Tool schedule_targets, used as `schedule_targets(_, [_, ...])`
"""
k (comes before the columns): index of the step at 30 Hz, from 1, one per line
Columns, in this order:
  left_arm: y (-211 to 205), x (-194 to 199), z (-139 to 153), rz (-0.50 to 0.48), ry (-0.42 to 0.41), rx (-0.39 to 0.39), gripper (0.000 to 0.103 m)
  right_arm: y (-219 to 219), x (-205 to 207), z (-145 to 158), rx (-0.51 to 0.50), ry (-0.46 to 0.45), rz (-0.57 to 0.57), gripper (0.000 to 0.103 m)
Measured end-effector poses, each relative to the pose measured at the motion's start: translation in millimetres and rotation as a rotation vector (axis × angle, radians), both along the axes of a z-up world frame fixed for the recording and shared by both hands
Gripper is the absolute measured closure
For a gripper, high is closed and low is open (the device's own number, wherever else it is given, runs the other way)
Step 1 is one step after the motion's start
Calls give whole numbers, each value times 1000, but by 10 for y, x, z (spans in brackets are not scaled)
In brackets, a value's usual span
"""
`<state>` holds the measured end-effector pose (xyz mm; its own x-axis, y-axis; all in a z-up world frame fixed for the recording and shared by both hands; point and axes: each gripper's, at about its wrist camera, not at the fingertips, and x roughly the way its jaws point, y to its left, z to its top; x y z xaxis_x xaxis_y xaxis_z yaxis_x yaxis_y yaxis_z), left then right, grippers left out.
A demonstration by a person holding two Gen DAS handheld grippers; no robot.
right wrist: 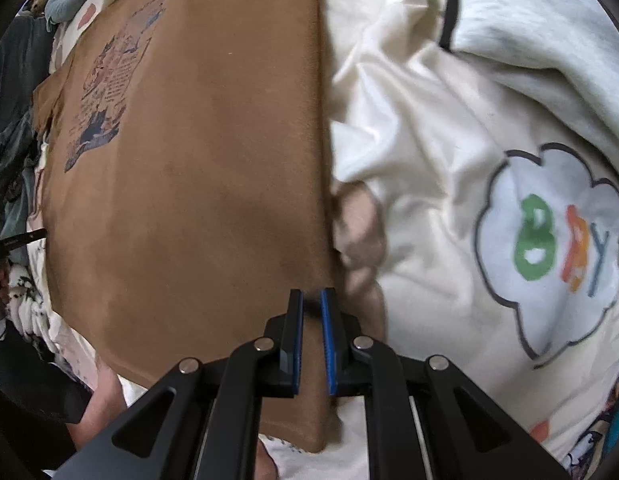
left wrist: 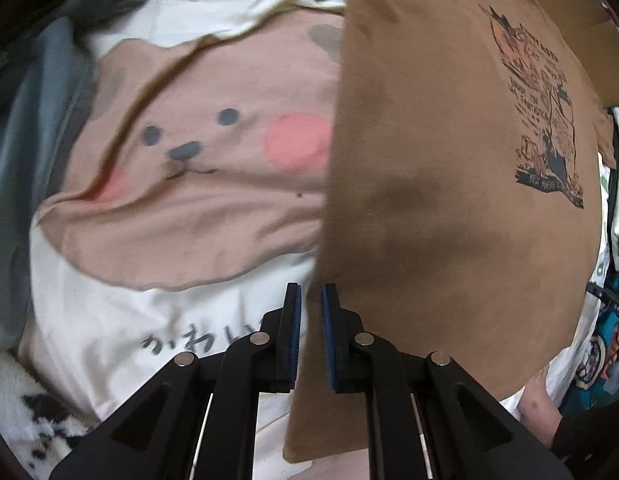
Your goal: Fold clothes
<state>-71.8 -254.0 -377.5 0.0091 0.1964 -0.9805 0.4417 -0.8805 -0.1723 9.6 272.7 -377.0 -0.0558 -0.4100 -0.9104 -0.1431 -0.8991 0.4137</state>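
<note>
A: Where is the brown shirt point(left wrist: 449, 200) now?

B: It lies flat on a cream cover with a bear face point(left wrist: 197, 148) and a cloud picture point(right wrist: 549, 248). Other clothes sit around it.

A: Is it folded yet?

B: I think only partly. Both long sides look straight, like the sides may be tucked in. It seems to need folding in half next.

A: What does it look like?

B: Brown and smooth, with a dark drawing and words point(left wrist: 545, 112) near the far end.

A: What are the grippers doing?

B: The left gripper point(left wrist: 309, 292) is at the shirt's left edge. The right gripper point(right wrist: 311, 296) is at its right edge. Both pairs of jaws are a little apart. I cannot tell if cloth is between them.
</note>
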Motion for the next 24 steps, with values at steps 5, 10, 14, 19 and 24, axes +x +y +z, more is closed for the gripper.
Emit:
schedule_targets(5, [37,46,200,13,11,11,93,170,76,178,7,27,-47,95])
schedule_targets(10, [-67,43,454,3,42,20,92,364,137,485,17,72,-88,92])
schedule_targets(14, [-220,-6,754,-2,86,14,48,522,182,773,33,113,-117,87])
schedule_targets(19, [-198,-112,1007,-24,130,-2,42,703,246,1068,50,162,-146,83])
schedule_targets(24, [-23,-115,1267,-20,158,-9,41,915,388,1399,67,213,-180,51])
